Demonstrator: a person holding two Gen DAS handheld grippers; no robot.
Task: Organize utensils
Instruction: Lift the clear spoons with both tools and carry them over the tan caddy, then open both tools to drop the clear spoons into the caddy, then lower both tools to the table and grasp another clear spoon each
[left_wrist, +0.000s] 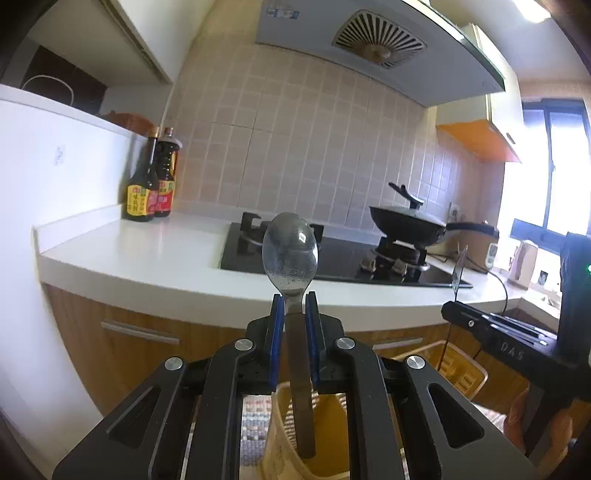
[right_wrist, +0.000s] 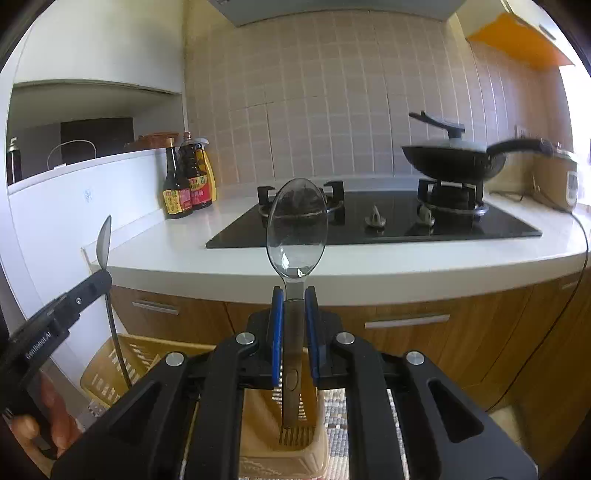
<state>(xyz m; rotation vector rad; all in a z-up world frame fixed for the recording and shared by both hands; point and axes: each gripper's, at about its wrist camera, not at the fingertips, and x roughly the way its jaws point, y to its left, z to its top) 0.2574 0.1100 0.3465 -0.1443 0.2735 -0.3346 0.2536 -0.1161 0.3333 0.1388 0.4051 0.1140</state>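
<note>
Left to right, both wrist views.

Left tongs (left_wrist: 294, 306): clenched on a metal spoon (left_wrist: 290, 251). The blue pads press the neck just under the bowl. The bowl stands up past the fingertips; the handle runs back down between the fingers toward the camera. Below it sits a tan slotted utensil holder (left_wrist: 325, 424), and the handle end hangs over its opening. I cannot tell whether the tip is inside the rim or only above it. The right wrist view shows the same spoon edge-on (right_wrist: 104, 242), with the left tongs (right_wrist: 105, 275) shut around it above a second tan basket (right_wrist: 110, 365).

Right tongs (right_wrist: 294, 301): clenched on a second spoon (right_wrist: 297, 225), a larger one with a dark, glossy bowl. The grip matches the other: pads at the neck, bowl up, handle trailing down over another slotted tan holder (right_wrist: 284, 417). The handle end looks just above the slots at the bottom; contact cannot be confirmed.

Beyond both: the white table (right_wrist: 177, 254) with two sauce bottles (right_wrist: 188, 177), the black hob (right_wrist: 369, 221) and a wok (right_wrist: 454, 158) on the right burner. No loose utensils are visible on the table.

Progress, my judgement: picking up is done for two spoons and both are over holders. Neither is released. What remains is to lower each handle into its holder and let go. Whether further utensils wait outside these views I cannot say.
</note>
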